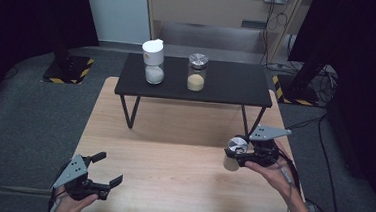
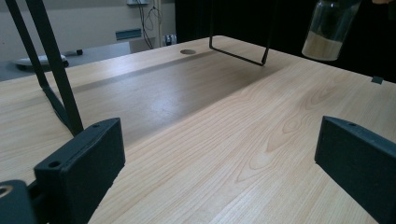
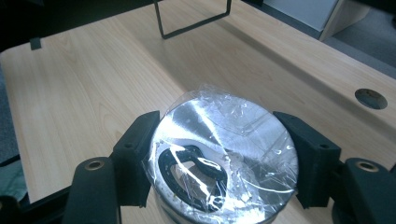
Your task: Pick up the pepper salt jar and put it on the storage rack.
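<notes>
Right claw point(image 1: 239, 152): pinching a jar point(image 1: 233, 157) by its shiny metal lid point(image 3: 223, 158), one jaw on each side of the lid rim. Clear film over the lid, wrinkled, catching glare. Jar hangs clear of the wooden surface point(image 1: 172, 160), over its right part; from the left gripper view the jar point(image 2: 329, 28) shows glass walls and a pale powder in the bottom. The person's right hand point(image 1: 266, 171) grips the tool from below-right.

Left claw point(image 1: 102, 169): spread wide, nothing between the jaws, low over the near-left corner of the surface. Bare wood grain between the two black jaws in its own view.

Farther out: a low black shelf point(image 1: 195, 81) on thin wire legs stands across the far half of the surface. On it, a jar with a white cap point(image 1: 154, 61) holding white grains, and just right of it a second metal-lidded jar point(image 1: 197, 72) with yellowish contents, possibly the same powder, too small to tell. The two stand near each other, not touching.
</notes>
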